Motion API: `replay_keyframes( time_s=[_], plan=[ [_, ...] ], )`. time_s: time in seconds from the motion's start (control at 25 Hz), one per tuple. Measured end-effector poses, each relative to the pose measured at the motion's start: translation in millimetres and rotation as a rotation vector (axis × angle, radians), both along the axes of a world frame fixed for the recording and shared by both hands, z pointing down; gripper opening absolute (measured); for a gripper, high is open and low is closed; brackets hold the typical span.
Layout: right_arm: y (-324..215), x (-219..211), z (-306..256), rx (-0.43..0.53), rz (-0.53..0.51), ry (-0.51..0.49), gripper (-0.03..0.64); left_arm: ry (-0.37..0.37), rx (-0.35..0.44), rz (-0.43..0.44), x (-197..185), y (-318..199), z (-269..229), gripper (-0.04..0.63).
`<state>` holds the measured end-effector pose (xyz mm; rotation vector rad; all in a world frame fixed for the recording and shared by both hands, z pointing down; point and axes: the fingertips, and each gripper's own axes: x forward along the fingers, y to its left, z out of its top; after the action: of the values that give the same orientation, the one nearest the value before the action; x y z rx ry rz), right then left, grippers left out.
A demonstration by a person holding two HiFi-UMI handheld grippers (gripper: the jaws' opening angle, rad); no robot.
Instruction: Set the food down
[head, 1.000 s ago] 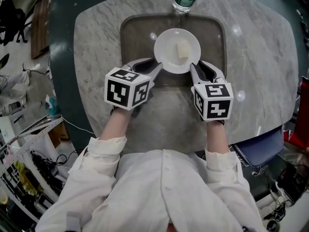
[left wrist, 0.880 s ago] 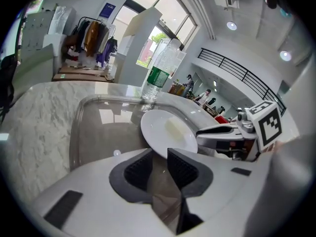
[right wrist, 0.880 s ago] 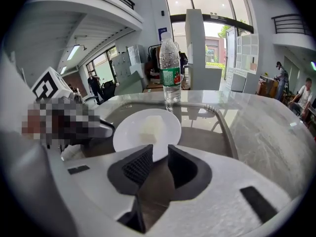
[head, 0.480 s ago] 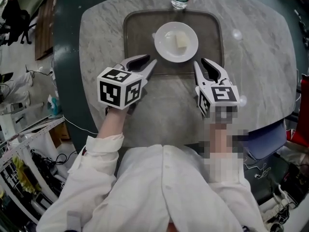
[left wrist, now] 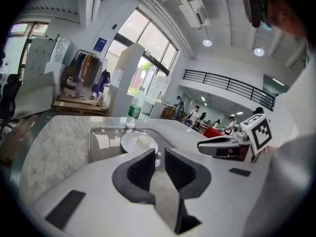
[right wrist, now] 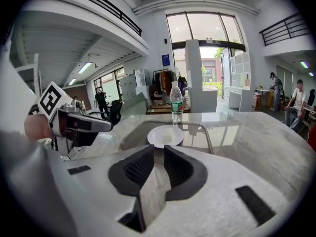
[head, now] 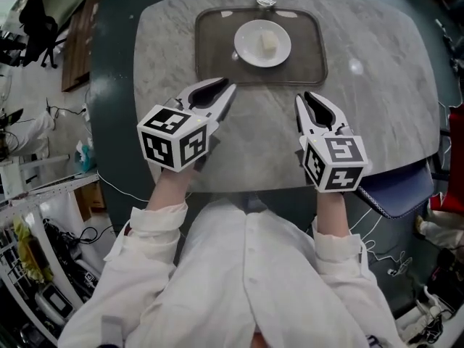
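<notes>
Plate (head: 246, 46) sat on tray (head: 211, 49) at 12 o'clock; left gripper (head: 222, 90), closing empty, and slightly spread right gripper (head: 305, 96) had backed off it.

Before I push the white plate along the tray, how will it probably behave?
The white plate looks rigid and shallow, so it would probably slide flat on the tray rather than tip. The pale food lies loose on it, so it may shift. It could be breakable; the material is unclear.
</notes>
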<state>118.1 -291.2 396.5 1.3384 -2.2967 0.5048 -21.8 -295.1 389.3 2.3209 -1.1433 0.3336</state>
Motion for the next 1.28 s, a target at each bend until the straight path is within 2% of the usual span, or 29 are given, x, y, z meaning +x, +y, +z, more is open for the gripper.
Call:
replay_keyframes(
  time_s=[0.16, 0.32, 0.48, 0.68, 0.88, 1.28],
  plan=[
    [37, -5, -34, 0.046, -0.022, -0.1, 0.026, 0.11, 0.085, 0.027, 8, 40, -38, 0.067],
    [76, -10, -63, 0.094, -0.06, -0.159, 0.011, 0.145, 0.145, 0.052, 12, 86, -63, 0.06],
    [118, -15, -92, 0.108, -0.104, -0.334, 0.007, 0.253, 0.162, 0.07, 23, 133, -90, 0.055],
    [166, -25, -116, 0.148, -0.173, -0.396, 0.005, 0.246, 0.188, 0.088, 35, 180, -97, 0.055],
    [192, -43, -109, 0.137, -0.222, -0.4, 0.005, 0.26, 0.18, 0.093, 43, 200, -93, 0.054],
    [225, -48, -104, 0.098, -0.195, -0.427, 0.005, 0.284, 0.115, 0.137, 53, 232, -88, 0.052]
  ],
)
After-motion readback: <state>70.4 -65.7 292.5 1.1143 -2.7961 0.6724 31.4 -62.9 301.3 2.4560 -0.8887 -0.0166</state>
